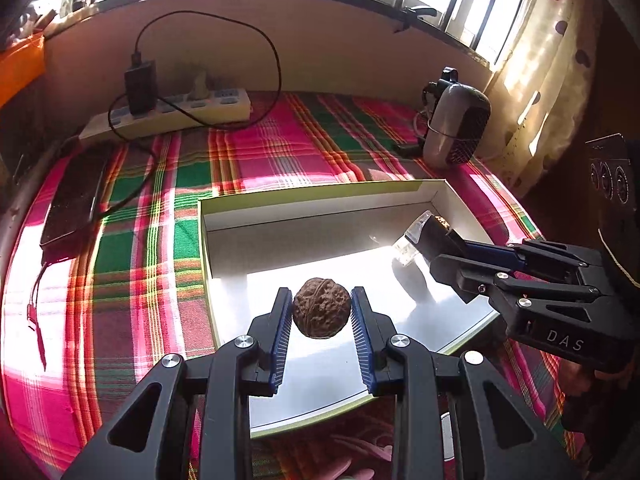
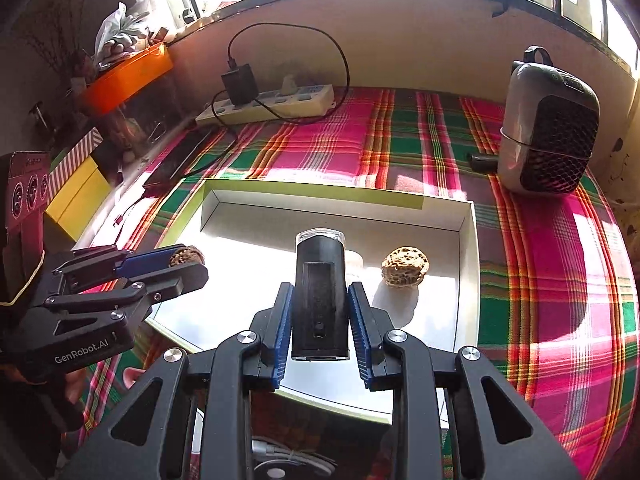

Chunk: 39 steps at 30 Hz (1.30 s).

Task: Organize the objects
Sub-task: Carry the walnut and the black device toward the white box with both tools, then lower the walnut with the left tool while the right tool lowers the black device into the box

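Two handheld black grippers with ribbed blue pads reach over a shallow white box (image 1: 320,200) with a yellow-green rim, which sits on a table covered in pink, green and red plaid cloth (image 1: 280,140).

The left gripper (image 1: 322,312) holds a walnut (image 1: 322,307) between its pads, half-open around it. The nut is round, dark brown, deeply wrinkled, with a seam running down its face. It hangs above the near part of the box floor.

The right gripper (image 2: 320,308) is closed tightly on a small black rectangular device (image 2: 320,292) with a clear plastic cap at its far end and a recessed slot down its front. It is held lengthwise over the middle of the box.

A second walnut (image 2: 405,266), paler, tan and pitted, lies on the box floor just right of the device, in bright sun.

Beyond the box are a white power strip (image 1: 168,114) with a black charger plugged in, and a small grey fan heater (image 2: 550,124) at the right
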Each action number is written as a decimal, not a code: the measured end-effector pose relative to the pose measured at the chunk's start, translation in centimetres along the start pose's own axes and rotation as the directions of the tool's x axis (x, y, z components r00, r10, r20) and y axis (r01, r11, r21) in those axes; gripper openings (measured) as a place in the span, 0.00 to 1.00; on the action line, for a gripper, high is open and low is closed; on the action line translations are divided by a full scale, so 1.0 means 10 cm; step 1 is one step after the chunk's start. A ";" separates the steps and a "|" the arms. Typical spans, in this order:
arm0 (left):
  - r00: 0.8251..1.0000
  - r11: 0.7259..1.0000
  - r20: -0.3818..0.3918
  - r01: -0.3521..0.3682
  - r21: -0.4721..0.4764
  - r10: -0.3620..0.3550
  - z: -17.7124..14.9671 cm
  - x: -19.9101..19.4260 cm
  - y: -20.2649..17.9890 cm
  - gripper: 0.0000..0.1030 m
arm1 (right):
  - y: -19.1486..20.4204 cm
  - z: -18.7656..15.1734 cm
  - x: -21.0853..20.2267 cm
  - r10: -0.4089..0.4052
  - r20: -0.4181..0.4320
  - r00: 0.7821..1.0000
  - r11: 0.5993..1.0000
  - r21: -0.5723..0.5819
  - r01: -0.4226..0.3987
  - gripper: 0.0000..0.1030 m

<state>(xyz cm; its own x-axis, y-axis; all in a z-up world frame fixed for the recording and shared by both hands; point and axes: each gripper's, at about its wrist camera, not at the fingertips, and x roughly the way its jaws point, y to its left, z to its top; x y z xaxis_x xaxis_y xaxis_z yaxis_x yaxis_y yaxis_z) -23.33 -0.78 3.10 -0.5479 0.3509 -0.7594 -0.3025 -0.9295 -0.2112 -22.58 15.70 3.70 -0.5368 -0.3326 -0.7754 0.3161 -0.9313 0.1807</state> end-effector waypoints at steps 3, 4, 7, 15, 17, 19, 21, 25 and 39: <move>1.000 1.000 -0.001 -0.008 -0.007 0.008 0.05 0.05 0.04 0.26 | 0.06 0.06 0.09 0.016 -0.005 1.000 1.000 -0.004 -0.016 0.28; 1.000 1.000 -0.001 -0.009 -0.006 0.009 0.06 0.07 0.05 0.26 | 0.08 0.07 0.12 0.019 -0.008 1.000 1.000 -0.008 -0.019 0.28; 1.000 1.000 -0.012 -0.022 -0.002 0.022 0.10 0.14 0.07 0.26 | 0.09 0.12 0.23 0.019 -0.015 1.000 1.000 -0.003 -0.019 0.28; 0.999 0.999 -0.023 -0.046 0.001 0.047 0.20 0.29 0.14 0.26 | 0.10 0.21 0.40 0.021 -0.020 1.000 1.000 0.016 -0.020 0.28; 0.998 0.999 -0.030 -0.050 0.003 0.050 0.22 0.32 0.16 0.26 | 0.10 0.22 0.43 0.004 -0.023 1.000 1.000 0.016 -0.004 0.28; 0.998 0.998 -0.029 -0.057 0.013 0.058 0.23 0.34 0.15 0.26 | 0.11 0.23 0.44 -0.006 -0.020 1.000 1.000 0.009 0.006 0.28; 0.998 0.998 -0.026 -0.063 0.013 0.063 0.24 0.35 0.16 0.26 | 0.12 0.24 0.46 -0.009 -0.017 1.000 1.000 0.005 0.009 0.28; 0.997 0.998 -0.025 -0.066 0.019 0.067 0.26 0.38 0.16 0.26 | 0.14 0.26 0.50 -0.047 -0.008 0.999 0.999 -0.015 0.047 0.28; 0.995 0.994 -0.029 -0.094 0.051 0.095 0.31 0.48 0.14 0.26 | 0.11 0.26 0.61 -0.056 -0.020 0.998 0.998 -0.016 0.056 0.28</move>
<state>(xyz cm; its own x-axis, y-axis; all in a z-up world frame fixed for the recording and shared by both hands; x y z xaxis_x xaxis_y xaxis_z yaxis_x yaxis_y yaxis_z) -28.83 -0.01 1.09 -0.5514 0.2574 -0.7936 -0.2893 -0.9512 -0.1075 -27.58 12.24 0.72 -0.5382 -0.2766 -0.7962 0.2978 -0.9461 0.1274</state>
